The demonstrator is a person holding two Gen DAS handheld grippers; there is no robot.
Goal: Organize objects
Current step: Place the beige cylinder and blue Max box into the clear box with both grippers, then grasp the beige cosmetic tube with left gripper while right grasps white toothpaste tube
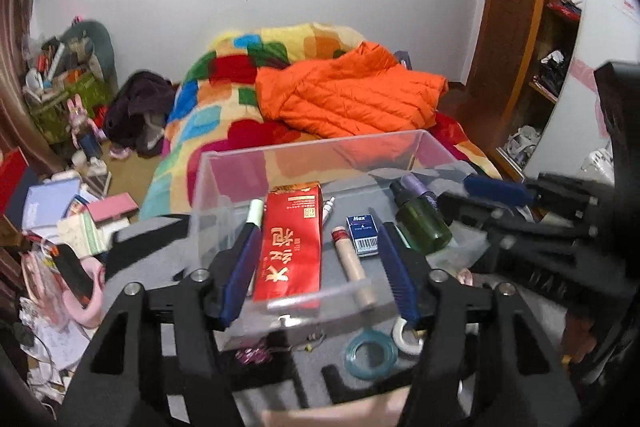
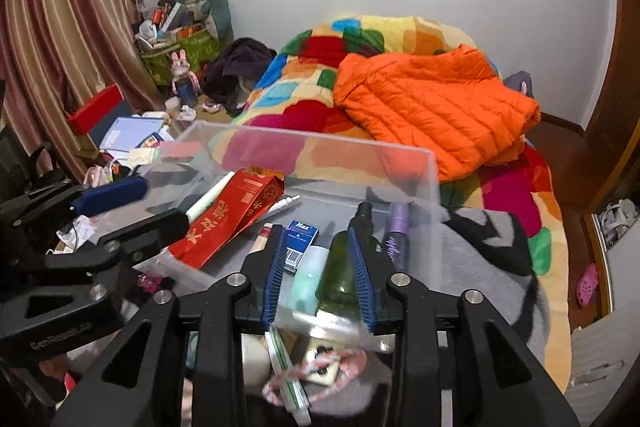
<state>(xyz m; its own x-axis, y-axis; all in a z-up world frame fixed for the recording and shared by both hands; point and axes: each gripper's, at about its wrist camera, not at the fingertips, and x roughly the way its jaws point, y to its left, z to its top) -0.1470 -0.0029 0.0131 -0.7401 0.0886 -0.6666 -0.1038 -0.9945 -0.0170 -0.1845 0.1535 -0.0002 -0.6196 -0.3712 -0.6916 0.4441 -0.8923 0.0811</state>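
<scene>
- Left fingers (image 1: 240, 263) stood wide and released, nothing pinched; the left gripper (image 1: 320, 247) straddled the near wall of the clear box (image 1: 320, 147), one finger on each side of what lay inside.
- Between them lay the red carton (image 1: 292, 243), flat on the box floor, and the beige tube (image 1: 352, 263) just beside it. Both looked set down and let go, not carried.
- Right fingers (image 2: 362, 275) were parted only a little, and the right gripper (image 2: 318, 259) pointed down over the same near wall. The green bottle (image 2: 340, 267) showed between them, but only one pad crossed it, so my read was no grip: a drop-off, not a pick-up.
- In the left wrist view that bottle lay on its side on the box floor, the right gripper's tips near it.
- Further in: the small blue Max pack (image 1: 362, 231) beside the tube, a purple spray bottle (image 2: 396, 231) alongside the green one, a white pen (image 1: 329, 209) behind the carton. The sorting looked well along.
- Outside the box, on the grey cloth (image 1: 280, 339), a teal tape ring (image 1: 370, 349) and a white one (image 1: 404, 339) had not gone in yet.
- Beyond, the orange jacket (image 1: 352, 99) sprawled over the bed.
</scene>
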